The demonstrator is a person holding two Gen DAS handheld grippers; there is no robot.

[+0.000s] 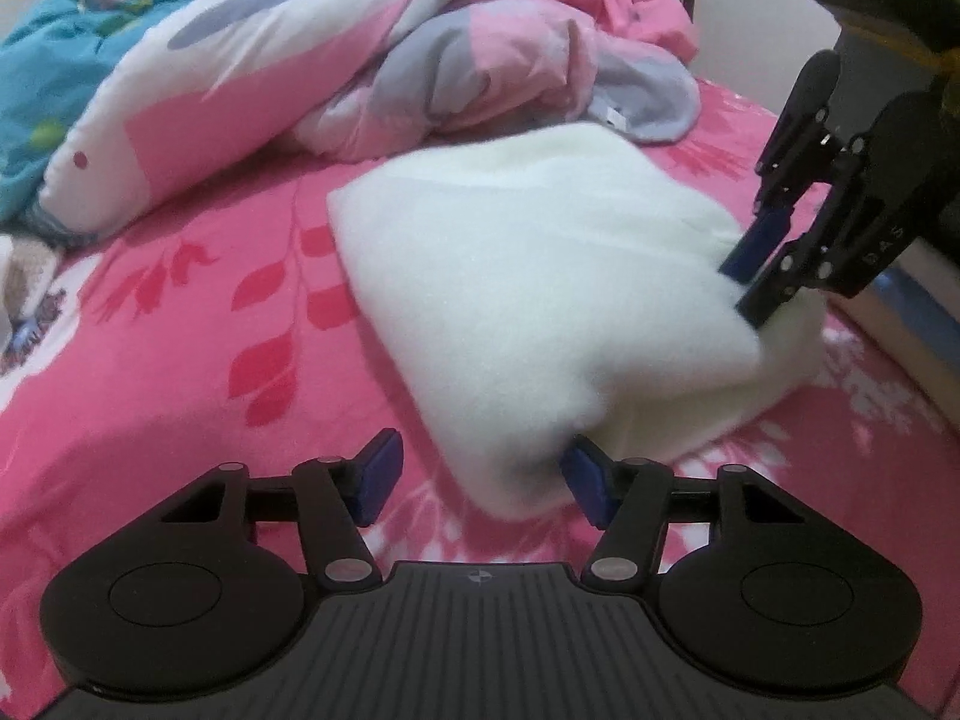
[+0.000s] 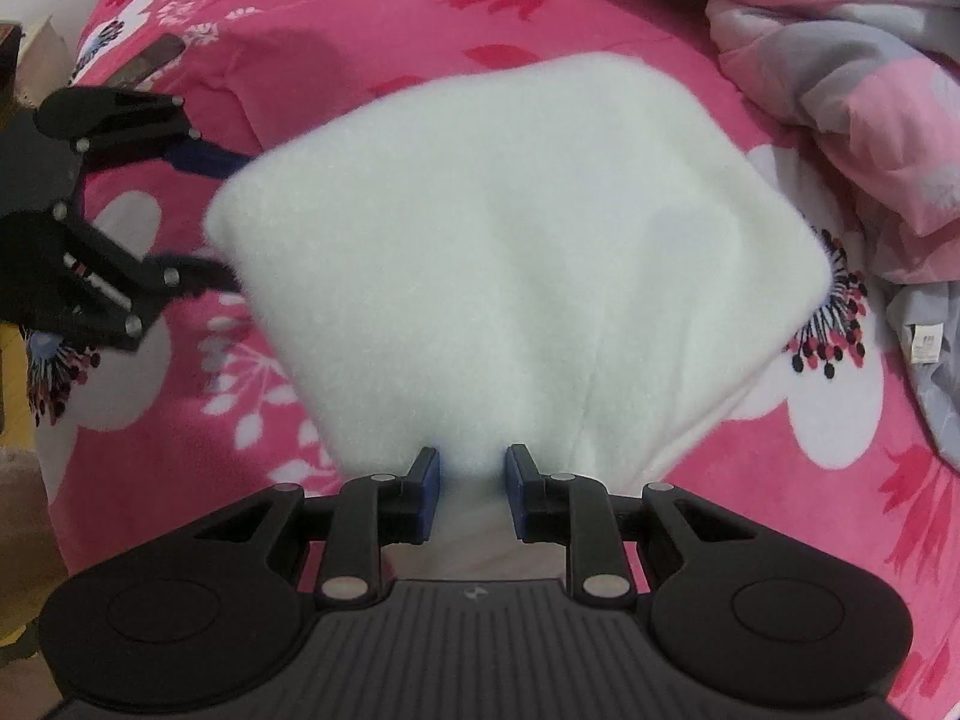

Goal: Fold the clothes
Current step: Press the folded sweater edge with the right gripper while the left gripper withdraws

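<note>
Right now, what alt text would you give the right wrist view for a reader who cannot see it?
A folded white fleece garment lies on a pink floral bedsheet, its near edge pinched in the right gripper. The left gripper reaches in from the left, its fingers straddling the garment's corner. A rumpled pink-and-grey quilt lies at right.

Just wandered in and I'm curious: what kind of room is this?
Most likely a bedroom: a pink floral bedsheet covers a bed, a rumpled pink-and-grey quilt is heaped behind, and a folded white fleece garment lies on it.
</note>
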